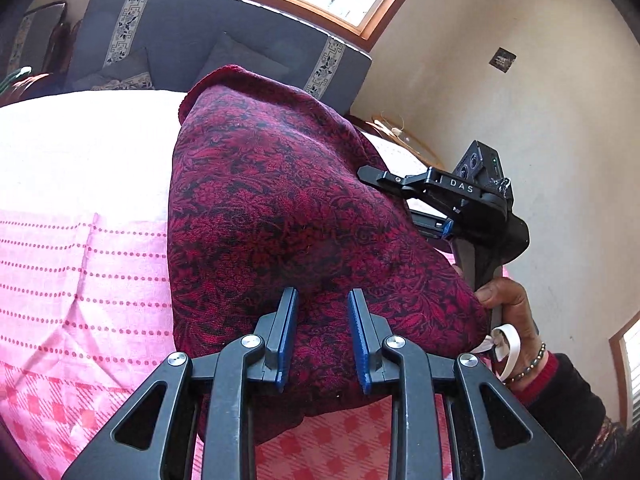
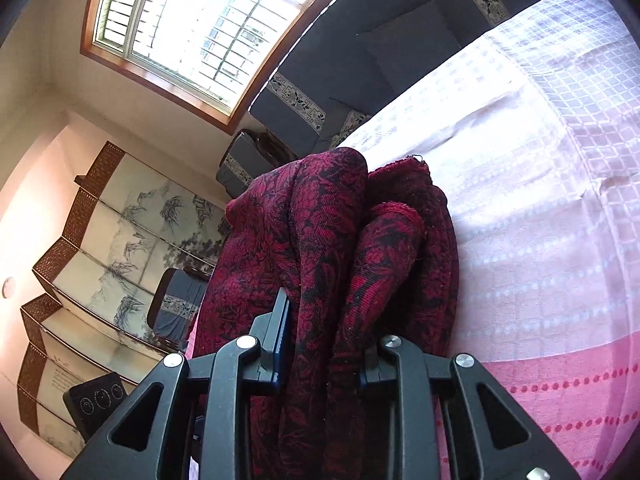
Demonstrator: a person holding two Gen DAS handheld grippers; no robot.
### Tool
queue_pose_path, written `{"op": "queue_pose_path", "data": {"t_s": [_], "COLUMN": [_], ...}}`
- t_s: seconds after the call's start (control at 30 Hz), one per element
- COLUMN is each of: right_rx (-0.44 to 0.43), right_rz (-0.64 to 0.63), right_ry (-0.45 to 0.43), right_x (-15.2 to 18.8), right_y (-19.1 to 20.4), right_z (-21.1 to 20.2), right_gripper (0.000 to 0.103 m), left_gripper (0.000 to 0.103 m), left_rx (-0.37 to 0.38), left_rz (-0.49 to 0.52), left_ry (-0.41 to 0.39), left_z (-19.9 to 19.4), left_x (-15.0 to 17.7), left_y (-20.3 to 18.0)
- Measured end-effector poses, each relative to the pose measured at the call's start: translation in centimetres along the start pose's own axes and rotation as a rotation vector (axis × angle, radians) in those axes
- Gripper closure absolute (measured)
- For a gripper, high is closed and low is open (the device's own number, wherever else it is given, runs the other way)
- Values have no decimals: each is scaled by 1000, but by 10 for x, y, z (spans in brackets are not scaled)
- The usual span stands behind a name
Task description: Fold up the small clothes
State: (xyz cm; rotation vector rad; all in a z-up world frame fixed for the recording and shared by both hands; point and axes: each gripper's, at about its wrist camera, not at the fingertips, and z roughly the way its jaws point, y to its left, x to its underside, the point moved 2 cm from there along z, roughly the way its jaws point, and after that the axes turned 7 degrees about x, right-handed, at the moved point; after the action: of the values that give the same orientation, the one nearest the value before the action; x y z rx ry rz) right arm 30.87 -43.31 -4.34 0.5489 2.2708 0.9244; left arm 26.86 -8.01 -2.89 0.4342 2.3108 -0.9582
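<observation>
A dark red cloth with a black floral pattern [image 1: 280, 208] is held up over a pink and white checked cover [image 1: 80, 264]. In the left wrist view my left gripper [image 1: 322, 296] is at the cloth's lower edge, and its blue pads [image 1: 286, 340] are shut on a bunch of the fabric. My right gripper [image 1: 396, 200] grips the cloth's right side, with a person's hand [image 1: 508, 300] on its handle. In the right wrist view thick folds of the cloth [image 2: 328, 240] fill my right gripper [image 2: 324, 320]. They press against its left pad [image 2: 282, 332] and hide the right one.
The cover [image 2: 540, 240] spreads to the right, white further off and pink nearer. Behind it stands a dark blue sofa [image 1: 180, 40] with cushions under a wood-framed window [image 2: 192, 28]. A painted folding screen [image 2: 120, 220] and a dark chair [image 2: 176, 304] stand at the left.
</observation>
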Motion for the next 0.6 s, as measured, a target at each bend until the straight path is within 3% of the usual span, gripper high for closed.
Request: {"op": "queue_pose_path", "data": {"t_s": [0.07,0.17,0.27,0.33,0.37,0.43,0.5,0.6], "right_rx": [-4,3,40,123,143,97,2,29], "right_rz": [0,19,8,-59,-73,-79,-86,-38], "right_ry": [-12,-26,-13,16,27,-19,-123,-106], "right_x": [-5,-21,-37,-41,-42,-47,-51,-48], "right_y": [2,4,10,20,22,27,28,0], "right_z": [-6,-9,-2,10,15,9,-12,-8], "right_gripper": [65,39,37,60,83,84,86,87], "left_gripper": [75,74,74,74,74,74,74,74], "left_rx": [-9,2,7,7,6,9,27,29], "left_rz": [15,-7,-19,-21,-20,-20,-31,-26], "left_ry": [-4,-6,-17,-24,-30,-33,-25,-7], "left_z": [3,5,4,3,1,-3,-4,-3], "left_x": [-1,2,5,6,6,4,2,1], "left_y": [-2,5,8,10,10,11,12,11]}}
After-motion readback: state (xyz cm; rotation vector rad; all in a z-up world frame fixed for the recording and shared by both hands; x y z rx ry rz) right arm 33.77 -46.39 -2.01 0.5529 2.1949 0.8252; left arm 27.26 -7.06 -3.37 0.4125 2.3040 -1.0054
